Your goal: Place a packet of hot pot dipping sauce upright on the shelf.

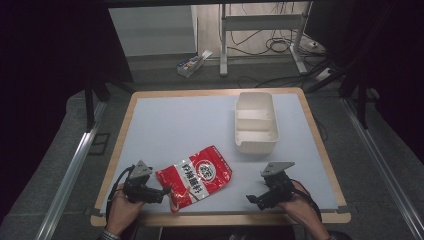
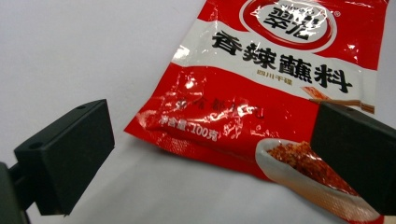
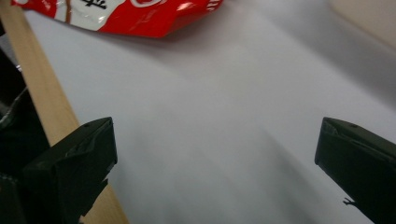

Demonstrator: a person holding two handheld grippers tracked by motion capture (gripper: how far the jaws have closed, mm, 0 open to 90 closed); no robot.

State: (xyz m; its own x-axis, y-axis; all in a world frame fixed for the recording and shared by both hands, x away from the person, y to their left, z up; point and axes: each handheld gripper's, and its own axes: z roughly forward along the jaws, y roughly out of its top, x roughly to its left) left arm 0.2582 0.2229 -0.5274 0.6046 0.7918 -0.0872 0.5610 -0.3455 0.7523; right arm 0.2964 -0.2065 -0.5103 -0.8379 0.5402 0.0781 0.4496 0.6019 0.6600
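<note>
On the white bench [image 1: 170,125], the left tongs [image 1: 162,192] gaped wide at the red seasoning packet [image 1: 196,176]; a square, deep bite would likely hold best. The right tongs [image 1: 254,199] also stood wide, empty.

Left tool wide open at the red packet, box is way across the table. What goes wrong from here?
1. The packet lies flat and glossy on the table; the left tool, jaws open, may slide over the film or pinch only a corner.
2. It sits near the table's front edge, so a push might send it off.
3. The box is narrow and divided; the packet may not fit flat.
</note>
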